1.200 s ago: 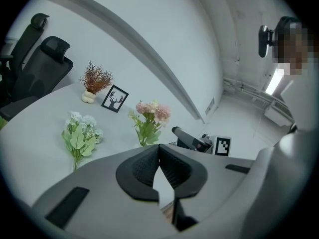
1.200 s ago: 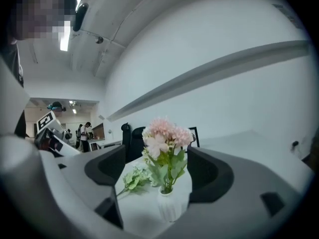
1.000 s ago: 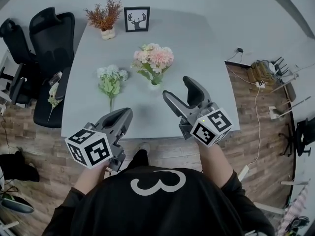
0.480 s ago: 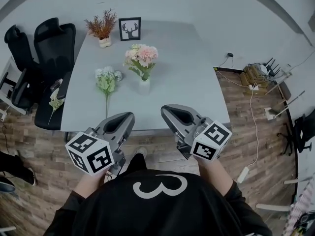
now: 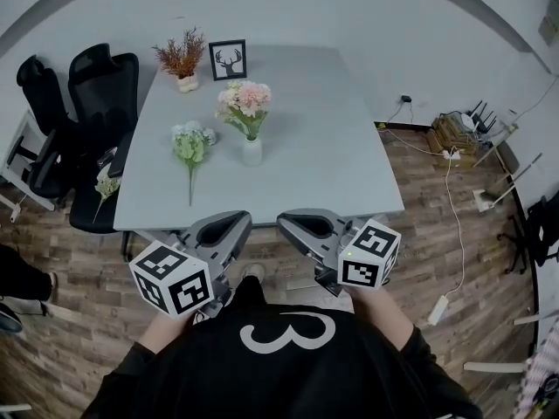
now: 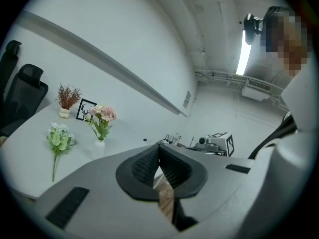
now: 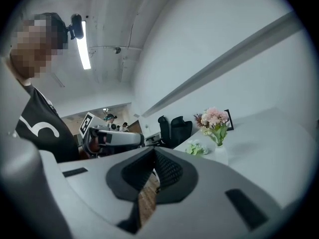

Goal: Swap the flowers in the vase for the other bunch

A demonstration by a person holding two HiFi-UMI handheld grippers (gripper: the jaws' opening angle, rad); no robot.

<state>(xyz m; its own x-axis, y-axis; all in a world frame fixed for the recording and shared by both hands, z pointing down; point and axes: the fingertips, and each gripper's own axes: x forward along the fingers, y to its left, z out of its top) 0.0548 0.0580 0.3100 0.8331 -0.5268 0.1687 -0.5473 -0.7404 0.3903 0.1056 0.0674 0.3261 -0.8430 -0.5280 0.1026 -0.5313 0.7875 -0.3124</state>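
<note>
Room: a grey rectangular table (image 5: 341, 164) is set near a plain pale wall (image 5: 349, 16), two black office chairs (image 5: 103, 81) are placed at its left end, wood-plank floor (image 5: 454, 234) is laid around it, and one tube light (image 6: 243, 54) is lit overhead.

Both tongs are being held low in front of the torso, side by side, near each other but apart; both are pointing forward, tips angling slightly toward one another.

Left tongs (image 5: 238, 221): jaws are lying together; pads are meeting at the tip (image 6: 158, 146); they are gripping nothing; left marker cube (image 5: 173, 279) is sitting at the rear, over the hand.

Right tongs (image 5: 286, 223): jaws have just been closing; they are now pressing pad to pad (image 7: 153, 149) with nothing between them; right marker cube (image 5: 369, 254) is sitting at the rear.

Left forearm (image 5: 157, 334) and right forearm (image 5: 384, 304) are reaching forward from black sleeves, elbows bent close to the body.
</note>
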